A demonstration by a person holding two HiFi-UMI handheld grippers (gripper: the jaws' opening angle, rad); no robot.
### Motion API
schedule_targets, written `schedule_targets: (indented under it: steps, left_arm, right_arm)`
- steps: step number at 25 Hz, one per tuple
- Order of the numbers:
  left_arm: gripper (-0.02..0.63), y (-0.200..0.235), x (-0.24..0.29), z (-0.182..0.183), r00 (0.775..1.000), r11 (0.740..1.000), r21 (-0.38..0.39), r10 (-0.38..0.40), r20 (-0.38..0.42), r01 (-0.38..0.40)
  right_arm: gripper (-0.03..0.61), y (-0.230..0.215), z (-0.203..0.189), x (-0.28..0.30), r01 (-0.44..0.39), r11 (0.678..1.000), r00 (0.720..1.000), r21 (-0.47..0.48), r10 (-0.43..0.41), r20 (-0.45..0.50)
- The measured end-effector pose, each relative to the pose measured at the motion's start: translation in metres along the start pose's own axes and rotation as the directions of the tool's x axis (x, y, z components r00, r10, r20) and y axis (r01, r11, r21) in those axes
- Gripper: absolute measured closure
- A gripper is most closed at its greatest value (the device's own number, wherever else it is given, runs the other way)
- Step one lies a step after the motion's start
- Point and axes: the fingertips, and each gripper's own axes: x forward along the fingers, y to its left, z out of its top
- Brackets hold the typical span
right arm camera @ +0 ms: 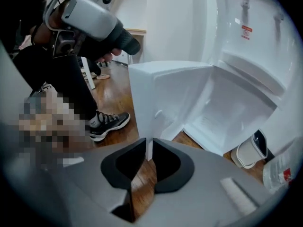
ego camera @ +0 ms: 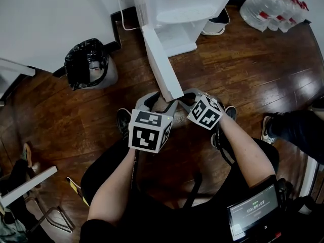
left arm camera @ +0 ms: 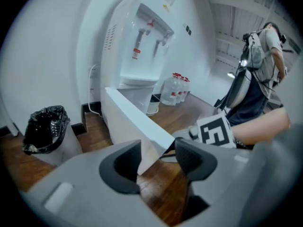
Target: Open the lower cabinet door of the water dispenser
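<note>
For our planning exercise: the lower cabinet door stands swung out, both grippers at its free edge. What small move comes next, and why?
Probably let go: the cabinet door already stands wide open from the water dispenser. The right gripper pinches its edge, so open it and draw back; the left gripper is already open.

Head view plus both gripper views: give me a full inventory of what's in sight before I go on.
water dispenser: one, white, against the wall, top centre
cabinet door: one, white, swung open toward the person
bin: one, black bag, left of the water dispenser
water bottles: several, clear with red, top right
floor: brown wood
bystander: one, grey top, at right in the left gripper view
left gripper: open, cabinet door corner between its jaws
right gripper: shut on the cabinet door edge
</note>
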Motion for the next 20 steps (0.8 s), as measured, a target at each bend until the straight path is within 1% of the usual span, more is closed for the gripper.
schedule_targets:
  steps: [4,5,6,10,13,17,20]
  left_arm:
    - [0.372,0.015,-0.005,-0.005,0.999,0.998,0.039,0.044,-0.008,-0.044]
    - [0.384,0.021,-0.006,-0.008,0.998,0.997,0.042,0.059,-0.013,-0.058]
    - [0.393,0.027,-0.008,-0.01,0.997,0.997,0.041,0.072,-0.017,-0.071]
    - [0.394,0.045,-0.017,-0.017,0.994,0.994,0.023,0.104,-0.027,-0.103]
    - [0.379,0.056,-0.022,-0.025,0.991,0.992,0.015,0.129,-0.045,-0.128]
    - [0.379,0.074,-0.024,-0.034,0.984,0.986,0.008,0.166,-0.071,-0.166]
    - [0.392,0.089,-0.023,-0.039,0.978,0.98,-0.006,0.197,-0.074,-0.198]
  right_arm:
    - [0.534,0.02,0.022,0.011,-0.042,0.999,0.999,-0.022,0.043,0.024]
    - [0.534,0.024,0.027,0.015,-0.049,0.998,0.998,-0.026,0.049,0.029]
    - [0.534,0.028,0.031,0.019,-0.054,0.998,0.998,-0.029,0.055,0.033]
    - [0.54,0.04,0.05,0.031,-0.074,0.997,0.996,-0.025,0.076,0.055]
    - [0.54,0.048,0.064,0.04,-0.083,0.996,0.993,-0.023,0.085,0.079]
    - [0.54,0.054,0.08,0.051,-0.094,0.996,0.991,-0.01,0.094,0.098]
    - [0.54,0.059,0.094,0.059,-0.101,0.995,0.989,-0.014,0.102,0.109]
